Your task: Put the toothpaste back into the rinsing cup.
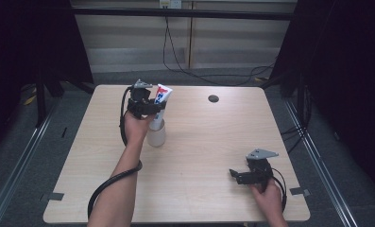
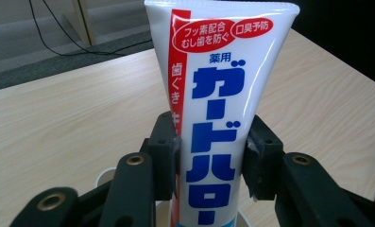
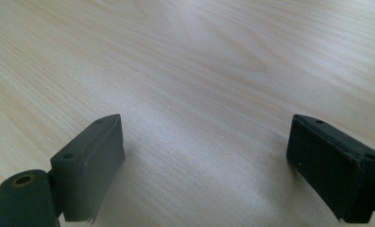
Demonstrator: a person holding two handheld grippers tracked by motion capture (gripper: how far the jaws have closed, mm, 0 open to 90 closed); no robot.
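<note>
Nearest the person, the right gripper rests low on the pale wooden table, well apart from the cup and toward the near right corner — its jaws stand wide with nothing between them. Farther out, the small white plastic cup stands upright left of the table's middle. Directly above it the left gripper is clamped on the white soft-plastic toothpaste tube with blue lettering and a red stripe, its pads pressing the two side edges near the lower end. The tube stands almost upright, its lower end down in the cup. It looks light and squashy, with a glossy skin that may slip — a gentle hold across the flat lower body seems safest. Beyond the cup, a small dark round hole marks the tabletop.
</note>
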